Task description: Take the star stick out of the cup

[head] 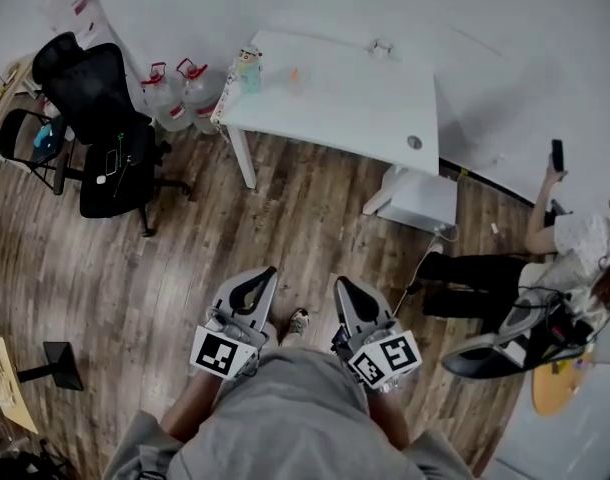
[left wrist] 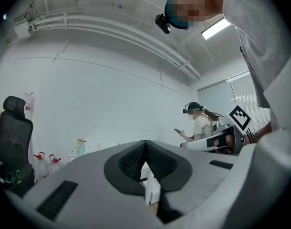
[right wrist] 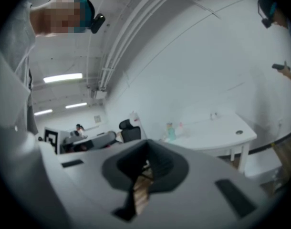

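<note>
The left tool [head: 269, 272] and right tool [head: 341, 282] are both pressed together and empty. They are well apart from the cup [head: 249, 70], which stands near the left edge of the white counter [head: 365, 103]. The stick is too small to make out.

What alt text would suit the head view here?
A person standing on a wooden floor holds the left claw and right claw shut and empty. Ahead stands a white table with a teal cup; an office chair sits left, a seated person right.
</note>
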